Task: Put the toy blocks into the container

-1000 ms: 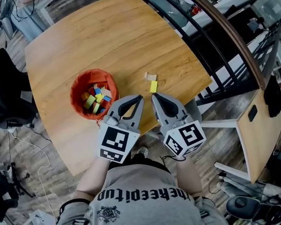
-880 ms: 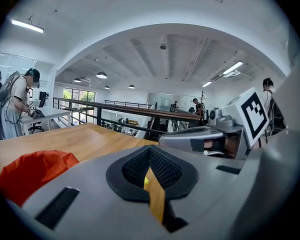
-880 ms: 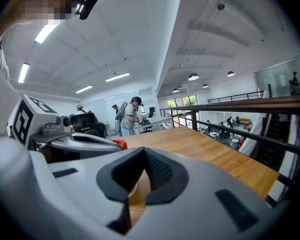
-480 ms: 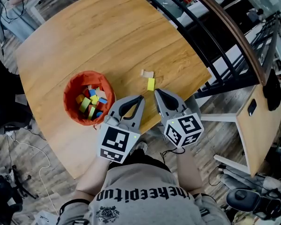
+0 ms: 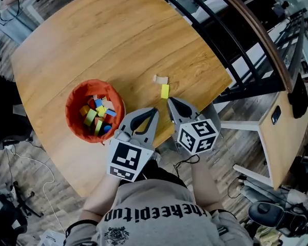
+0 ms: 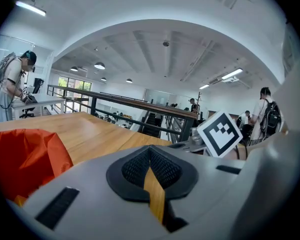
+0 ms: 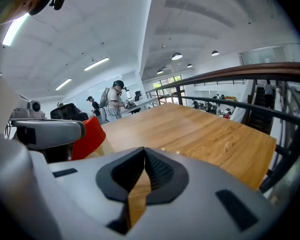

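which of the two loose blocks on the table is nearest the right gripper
The yellow block. It lies just ahead of the right gripper, while the pale block sits beyond the yellow one, farther from the gripper.

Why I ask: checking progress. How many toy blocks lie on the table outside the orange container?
2: a yellow block just ahead of the right gripper, a pale block just beyond it. Others may hide under it.

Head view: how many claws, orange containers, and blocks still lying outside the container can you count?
Claws: 2 (left claw, right claw, both shut and empty)
Orange container: 1
Blocks outside it: 2 (yellow block, pale block)
Total: 5
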Motion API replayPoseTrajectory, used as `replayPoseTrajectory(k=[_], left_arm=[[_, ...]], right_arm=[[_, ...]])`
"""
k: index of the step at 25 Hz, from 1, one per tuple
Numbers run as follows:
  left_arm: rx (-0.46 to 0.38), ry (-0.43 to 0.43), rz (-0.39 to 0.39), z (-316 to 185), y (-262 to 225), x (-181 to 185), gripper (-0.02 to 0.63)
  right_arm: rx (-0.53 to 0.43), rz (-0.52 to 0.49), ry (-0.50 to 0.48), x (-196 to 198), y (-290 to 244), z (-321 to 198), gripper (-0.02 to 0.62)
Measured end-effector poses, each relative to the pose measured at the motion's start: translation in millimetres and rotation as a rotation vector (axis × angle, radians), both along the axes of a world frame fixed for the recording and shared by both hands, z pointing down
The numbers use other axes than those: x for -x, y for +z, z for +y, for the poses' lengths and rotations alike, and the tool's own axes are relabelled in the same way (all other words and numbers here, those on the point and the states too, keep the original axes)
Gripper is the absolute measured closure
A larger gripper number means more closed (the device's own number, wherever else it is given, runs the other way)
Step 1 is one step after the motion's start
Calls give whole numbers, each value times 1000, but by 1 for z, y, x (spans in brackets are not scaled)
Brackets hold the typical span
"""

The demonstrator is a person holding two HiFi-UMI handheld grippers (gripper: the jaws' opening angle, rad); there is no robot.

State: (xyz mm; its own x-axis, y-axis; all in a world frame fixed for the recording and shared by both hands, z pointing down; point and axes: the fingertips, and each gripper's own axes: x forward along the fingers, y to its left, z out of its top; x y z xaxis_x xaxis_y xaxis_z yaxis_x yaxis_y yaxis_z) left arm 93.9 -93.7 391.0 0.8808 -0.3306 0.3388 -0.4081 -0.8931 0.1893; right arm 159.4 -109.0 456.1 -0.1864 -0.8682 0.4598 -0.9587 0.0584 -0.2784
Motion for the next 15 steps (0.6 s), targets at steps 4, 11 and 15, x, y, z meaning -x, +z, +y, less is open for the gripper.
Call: replayPoseTrajectory(k=[4, 11, 15], left_arm=[[7, 18, 2, 3, 4, -2, 592], [25, 51, 6, 12, 10, -8, 592], [40, 63, 6, 13, 13, -10, 592]], right_arm=[[31, -17, 18, -3, 14, -4, 581], [85, -25, 52, -11, 34, -11, 578], [114, -32, 67, -13, 45, -15, 556]])
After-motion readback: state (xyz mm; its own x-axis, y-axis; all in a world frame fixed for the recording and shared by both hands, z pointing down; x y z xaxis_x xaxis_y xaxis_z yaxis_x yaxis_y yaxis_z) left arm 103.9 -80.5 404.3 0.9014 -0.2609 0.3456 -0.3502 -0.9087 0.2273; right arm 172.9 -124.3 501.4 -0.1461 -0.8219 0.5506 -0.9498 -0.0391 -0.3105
